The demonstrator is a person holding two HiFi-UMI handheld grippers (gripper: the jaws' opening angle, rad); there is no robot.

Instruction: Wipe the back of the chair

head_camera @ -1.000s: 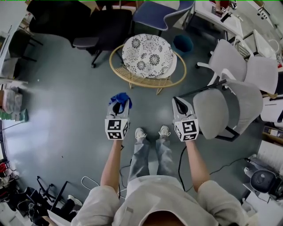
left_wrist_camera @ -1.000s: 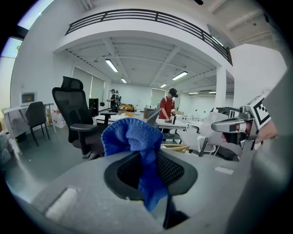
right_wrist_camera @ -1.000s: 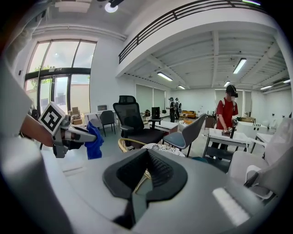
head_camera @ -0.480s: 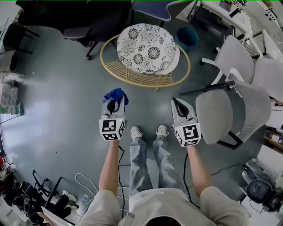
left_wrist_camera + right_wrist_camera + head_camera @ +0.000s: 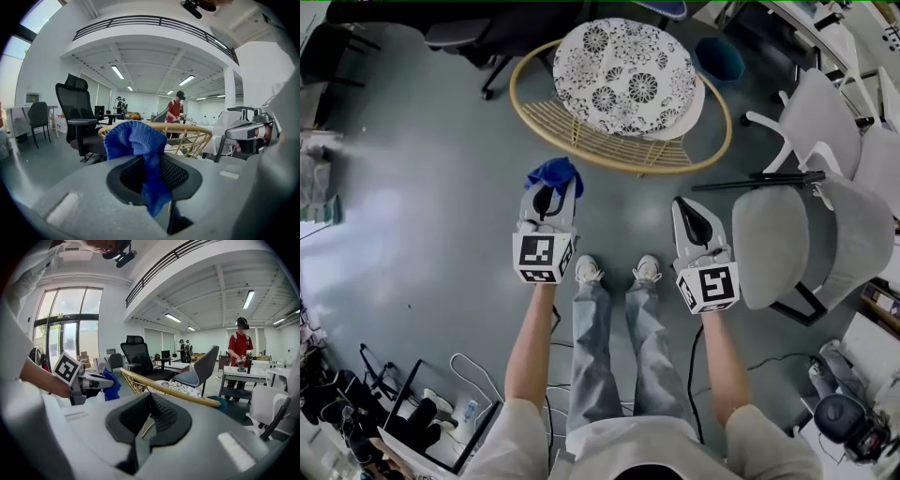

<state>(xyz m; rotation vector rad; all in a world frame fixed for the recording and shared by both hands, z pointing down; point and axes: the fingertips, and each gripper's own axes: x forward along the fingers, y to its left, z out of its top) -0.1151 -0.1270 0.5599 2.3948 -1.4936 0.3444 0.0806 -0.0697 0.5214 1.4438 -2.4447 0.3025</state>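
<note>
A round rattan chair (image 5: 581,141) with a flower-patterned cushion (image 5: 623,75) stands on the floor ahead of me. My left gripper (image 5: 551,192) is shut on a blue cloth (image 5: 553,175) and hovers just short of the chair's near rim. The left gripper view has the cloth (image 5: 136,140) bunched above the jaws, with the rattan rim (image 5: 183,129) behind it. My right gripper (image 5: 686,211) is shut and holds nothing, a little right of the chair. In the right gripper view the rim (image 5: 164,389) crosses beyond the jaws.
A grey office chair (image 5: 787,244) stands close on my right, with more pale chairs behind it. Black office chairs (image 5: 478,37) stand beyond the rattan chair at the upper left. A teal bin (image 5: 719,58) sits behind it. Cables and clutter lie at the lower left (image 5: 422,412).
I have stepped forward, so the rattan chair now lies closer to both grippers. The grippers keep the same pose, and the cloth stays in the left one.
</note>
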